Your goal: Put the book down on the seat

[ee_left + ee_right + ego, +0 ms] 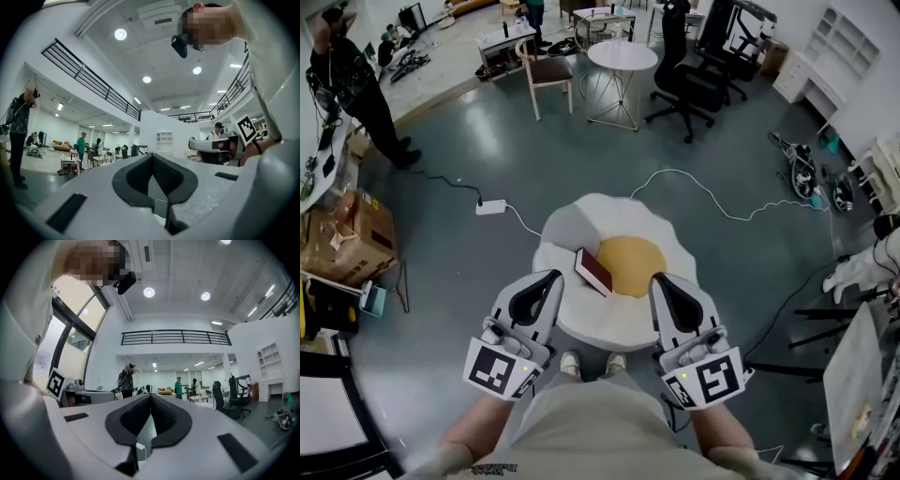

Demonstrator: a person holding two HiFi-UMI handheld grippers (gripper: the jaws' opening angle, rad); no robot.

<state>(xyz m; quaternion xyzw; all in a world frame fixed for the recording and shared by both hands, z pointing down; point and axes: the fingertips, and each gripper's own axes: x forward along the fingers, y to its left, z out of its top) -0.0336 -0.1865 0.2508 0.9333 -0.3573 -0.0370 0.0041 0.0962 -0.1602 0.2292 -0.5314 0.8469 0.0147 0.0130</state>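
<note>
The dark red book (593, 271) is lying on the egg-shaped seat (609, 323) at the centre of the frame, overlapping the left edge of its yellow middle (636, 265), so the putting-down is looking finished. The left gripper (551, 278) and right gripper (659, 279) are hovering at either side, both pressed together on nothing. They are covering the seat's lower corners, and whether the book is resting flat is hard to tell.

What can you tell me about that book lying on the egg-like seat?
The book is slim and closed, with a dark red cover and a pale strip of page edges along one long side. It lies askew on the white part of the seat, beside the yellow centre. Only the seat touches it. The left gripper and right gripper hold nothing, jaws together.
</note>
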